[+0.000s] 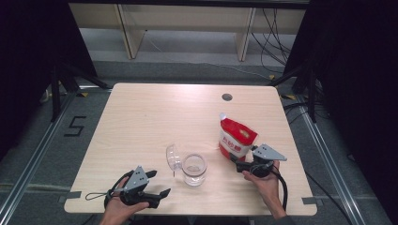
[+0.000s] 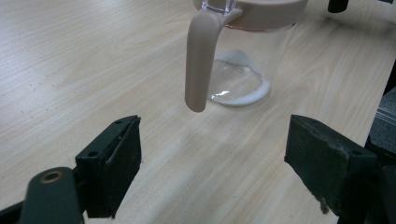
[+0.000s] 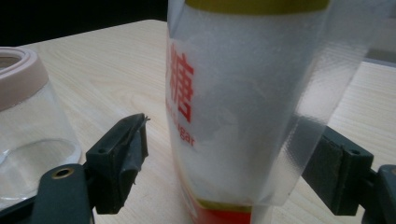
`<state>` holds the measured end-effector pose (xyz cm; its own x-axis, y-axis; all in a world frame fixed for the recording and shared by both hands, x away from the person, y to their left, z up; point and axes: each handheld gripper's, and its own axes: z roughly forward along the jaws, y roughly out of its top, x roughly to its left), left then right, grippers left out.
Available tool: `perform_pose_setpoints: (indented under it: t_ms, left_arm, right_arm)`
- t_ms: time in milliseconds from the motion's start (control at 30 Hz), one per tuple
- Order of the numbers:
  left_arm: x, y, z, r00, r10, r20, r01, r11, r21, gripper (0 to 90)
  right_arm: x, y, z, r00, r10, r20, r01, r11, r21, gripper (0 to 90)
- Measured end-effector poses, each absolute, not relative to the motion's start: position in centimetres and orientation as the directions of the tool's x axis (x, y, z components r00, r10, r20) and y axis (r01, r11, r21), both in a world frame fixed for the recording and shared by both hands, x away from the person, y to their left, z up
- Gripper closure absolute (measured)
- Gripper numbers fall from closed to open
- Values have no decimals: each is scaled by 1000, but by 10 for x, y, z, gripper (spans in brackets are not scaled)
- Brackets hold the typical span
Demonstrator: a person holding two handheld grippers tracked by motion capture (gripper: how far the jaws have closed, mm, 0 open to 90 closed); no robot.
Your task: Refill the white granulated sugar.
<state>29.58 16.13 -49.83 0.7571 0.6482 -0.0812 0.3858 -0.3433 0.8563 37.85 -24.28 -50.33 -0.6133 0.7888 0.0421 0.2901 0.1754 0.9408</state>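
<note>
Both grippers open: right gripper (image 3: 224, 154) straddles sugar bag (image 1: 237, 137) beside open jar (image 1: 194, 168), ungripped; left gripper (image 2: 212, 158) idle; pouring remains.

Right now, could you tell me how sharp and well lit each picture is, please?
High view: even light on the table, dark surroundings, everything small but sharp. Left gripper view: glare on the glass jar, its rim cropped. Right gripper view: the sugar bag is close and soft, background black.

Red-and-white sugar bag (image 1: 237, 137); clear jar (image 1: 194, 169), pinkish rim.
</note>
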Motion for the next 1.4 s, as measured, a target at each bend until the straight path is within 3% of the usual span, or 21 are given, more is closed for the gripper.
perform_pose_setpoints:
  t_ms: [1400]
  left_arm:
    - [296,162,-498,757,649,-76,386,-350,854,182]
  right_arm:
    - [395,-235,-513,-637,771,-1,235,195,952,252]
